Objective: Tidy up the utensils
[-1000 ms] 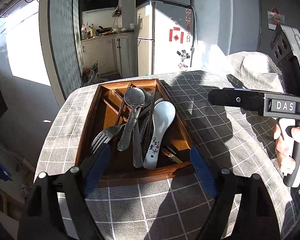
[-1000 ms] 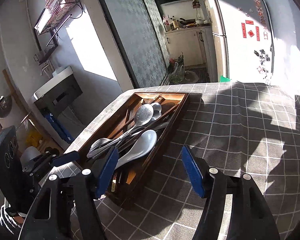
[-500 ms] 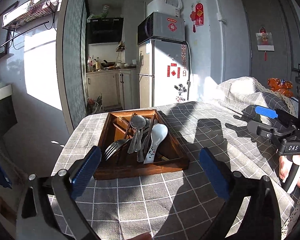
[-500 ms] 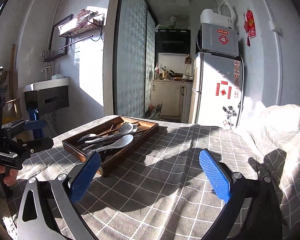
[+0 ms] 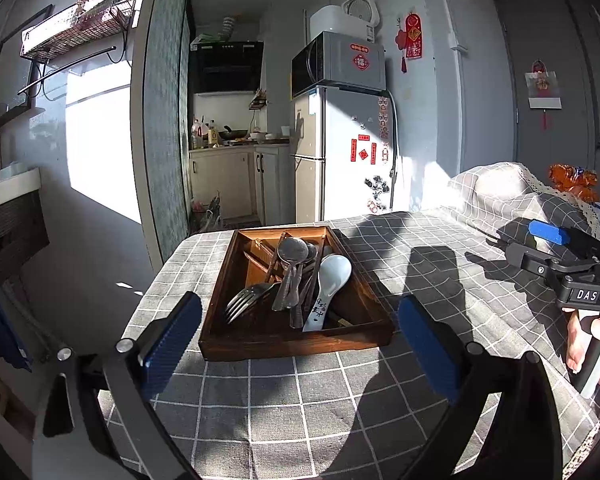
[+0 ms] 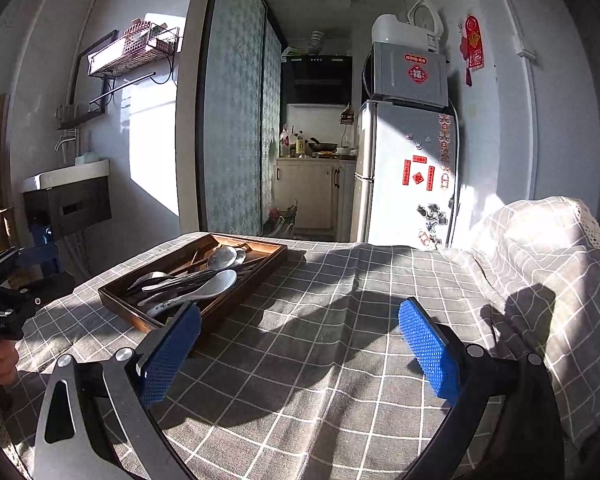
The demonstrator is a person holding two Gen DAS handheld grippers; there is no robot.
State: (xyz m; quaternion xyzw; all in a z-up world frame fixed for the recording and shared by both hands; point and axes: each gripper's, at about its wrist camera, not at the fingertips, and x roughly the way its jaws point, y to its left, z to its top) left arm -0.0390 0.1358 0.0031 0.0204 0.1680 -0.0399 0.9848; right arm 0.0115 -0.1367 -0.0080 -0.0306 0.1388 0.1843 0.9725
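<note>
Nearest to me, my left gripper (image 5: pixel 296 340) has its blue pads spread wide with nothing between them; the jaws have just been opening. Same on my right gripper (image 6: pixel 298 350): jaws just opened out, empty, hovering over the checked tablecloth (image 6: pixel 340 360). Just past the left fingertips sits the wooden utensil tray (image 5: pixel 300 342), its near wall straight ahead of that gripper and its long axis running away from me toward the fridge (image 5: pixel 340 152). From the right gripper the same tray (image 6: pixel 256 280) lies off to the left and farther out, so I judge the left hand the nearer one. Inside, everything is heaped together: a fork (image 5: pixel 246 300) tines toward me on the left, steel spoons (image 5: pixel 292 256) bowls at the far end, dark chopsticks (image 5: pixel 314 276), and the white ceramic soup spoon (image 5: pixel 328 284) on the right, handle pointing back at me. All lie roughly lengthwise with the tray. Nothing is sorted yet.
</note>
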